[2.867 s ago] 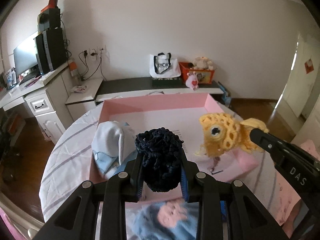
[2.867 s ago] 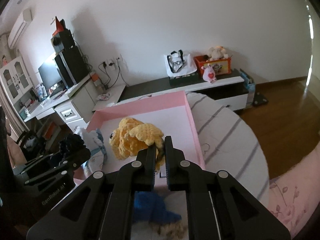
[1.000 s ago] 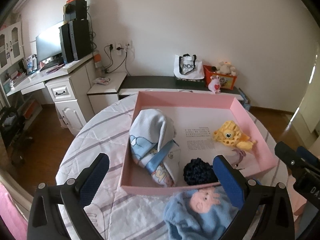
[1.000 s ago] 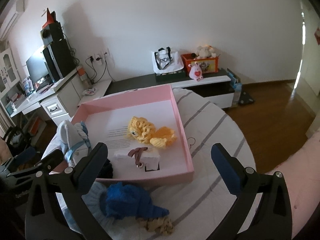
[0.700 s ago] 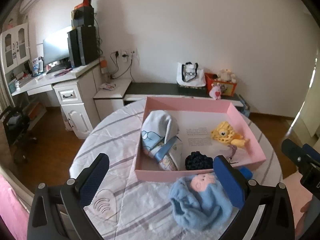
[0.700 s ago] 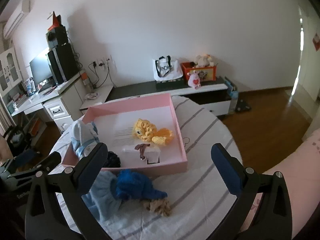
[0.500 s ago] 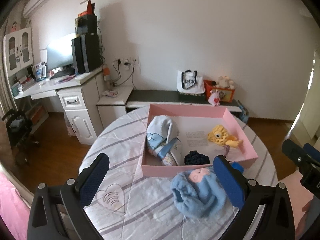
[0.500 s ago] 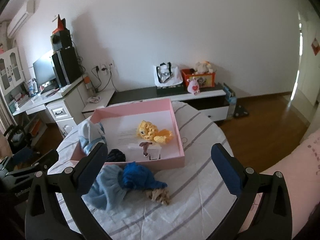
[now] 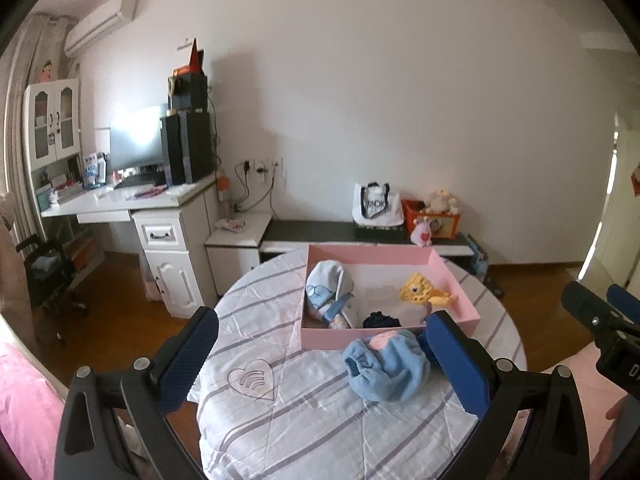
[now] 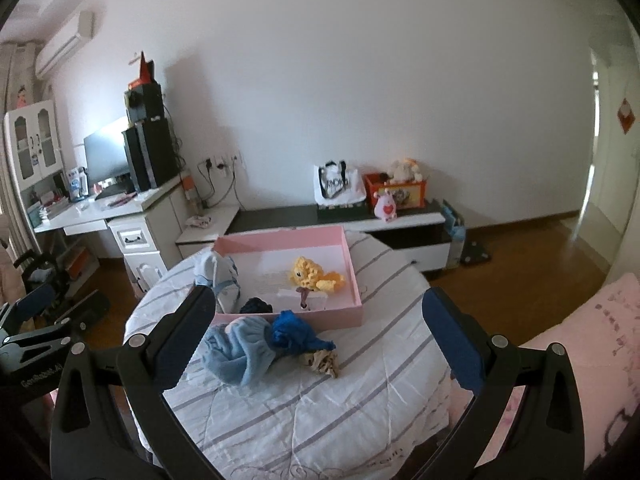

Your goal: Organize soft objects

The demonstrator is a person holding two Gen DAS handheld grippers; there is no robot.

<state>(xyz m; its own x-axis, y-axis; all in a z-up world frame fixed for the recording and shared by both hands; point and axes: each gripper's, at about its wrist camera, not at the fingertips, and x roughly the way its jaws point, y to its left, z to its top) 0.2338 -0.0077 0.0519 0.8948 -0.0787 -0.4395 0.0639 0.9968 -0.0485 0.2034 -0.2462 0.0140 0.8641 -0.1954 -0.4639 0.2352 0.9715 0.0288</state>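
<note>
A pink box (image 9: 456, 280) (image 10: 354, 276) stands on the round table. In it lie a yellow crochet toy (image 9: 420, 294) (image 10: 310, 272), a dark knitted piece (image 9: 380, 320) (image 10: 256, 305) and a white and blue cloth (image 9: 326, 288) (image 10: 214, 270). In front of the box lie a light blue plush (image 9: 386, 364) (image 10: 240, 350), a dark blue knit (image 10: 294, 330) and a small tan piece (image 10: 322, 362). My left gripper (image 9: 324, 364) and right gripper (image 10: 316, 340) are both wide open and empty, held back above the table's near side.
The table has a white striped quilted cover (image 9: 304, 420) (image 10: 360, 392). Behind it are a low TV bench (image 10: 340, 216) with a bag and toys, and a white desk (image 9: 132, 208) with a monitor at the left. A pink bed edge (image 10: 592, 332) is at the right.
Both grippers let go of the dark knitted piece and the yellow toy into the box, opened wide, and pulled back and up, so the whole table now shows.
</note>
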